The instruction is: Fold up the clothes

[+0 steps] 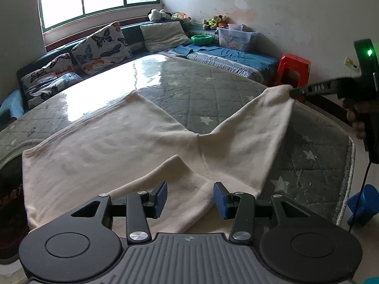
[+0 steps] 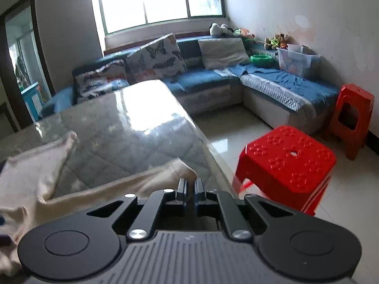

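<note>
A cream garment (image 1: 99, 151) lies spread on the quilted grey table (image 1: 194, 87). My left gripper (image 1: 190, 196) is open, hovering just above the garment's near folded edge. My right gripper (image 1: 292, 92) shows at the right of the left wrist view, shut on the garment's far right corner and lifting it off the table. In the right wrist view my right gripper (image 2: 190, 183) is shut on that cream corner (image 2: 180, 168), with the rest of the garment (image 2: 30, 172) trailing to the left.
A blue corner sofa (image 2: 213, 80) with butterfly cushions (image 1: 104, 47) runs behind the table. Red stools (image 2: 286, 163) stand right of the table's edge. A clear storage box (image 1: 234, 37) and a green bowl (image 1: 202, 39) sit on the sofa. A blue object (image 1: 362, 206) is on the floor.
</note>
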Demonstrator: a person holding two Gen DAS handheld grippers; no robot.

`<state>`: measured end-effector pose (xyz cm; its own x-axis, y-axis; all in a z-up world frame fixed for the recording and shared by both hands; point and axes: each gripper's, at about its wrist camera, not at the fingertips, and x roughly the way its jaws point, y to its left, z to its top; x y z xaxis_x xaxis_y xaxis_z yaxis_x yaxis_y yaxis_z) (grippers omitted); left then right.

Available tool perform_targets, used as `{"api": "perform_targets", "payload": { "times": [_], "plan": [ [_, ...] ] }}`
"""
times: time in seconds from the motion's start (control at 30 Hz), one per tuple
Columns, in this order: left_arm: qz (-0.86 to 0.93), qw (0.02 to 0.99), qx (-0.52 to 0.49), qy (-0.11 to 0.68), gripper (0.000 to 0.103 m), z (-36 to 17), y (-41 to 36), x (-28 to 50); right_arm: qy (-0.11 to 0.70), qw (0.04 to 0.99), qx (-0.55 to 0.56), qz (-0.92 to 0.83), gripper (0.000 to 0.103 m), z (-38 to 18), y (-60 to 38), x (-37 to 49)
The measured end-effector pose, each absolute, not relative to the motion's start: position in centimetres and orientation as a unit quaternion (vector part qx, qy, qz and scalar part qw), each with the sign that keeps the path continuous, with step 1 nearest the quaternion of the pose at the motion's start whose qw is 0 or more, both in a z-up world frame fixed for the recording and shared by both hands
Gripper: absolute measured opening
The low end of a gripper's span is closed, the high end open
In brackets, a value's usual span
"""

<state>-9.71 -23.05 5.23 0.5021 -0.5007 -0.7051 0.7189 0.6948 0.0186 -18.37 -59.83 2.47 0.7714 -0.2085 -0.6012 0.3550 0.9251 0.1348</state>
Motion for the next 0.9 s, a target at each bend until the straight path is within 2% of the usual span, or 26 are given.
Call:
{"api": "perform_targets", "payload": {
  "times": [0.23, 0.43, 0.73, 0.9],
  "plan": [
    [-0.357, 0.85, 0.166, 0.35, 0.049, 4.4, -23.5, -9.7, 0.302, 0.931, 0.132, -0.158, 0.004, 2.2, -59.8, -18.6],
    [-0.357, 0.861, 0.145, 0.333, 0.051, 5.5, -22.2, -9.8, 0.266, 0.951, 0.114, -0.107, 0.004, 6.6, -56.3, -18.7],
    [-0.298, 0.897, 0.102, 0.311, 0.053, 7.1, -14.6, -9.9, 0.207, 0.976, 0.065, -0.002, 0.004, 14.1, -49.0, -17.7],
    [-0.258, 0.913, 0.072, 0.308, 0.053, 7.2, -9.6, -10.2, 0.198, 0.976, 0.018, 0.086, 0.004, 16.2, -41.3, -15.4]
  ]
}}
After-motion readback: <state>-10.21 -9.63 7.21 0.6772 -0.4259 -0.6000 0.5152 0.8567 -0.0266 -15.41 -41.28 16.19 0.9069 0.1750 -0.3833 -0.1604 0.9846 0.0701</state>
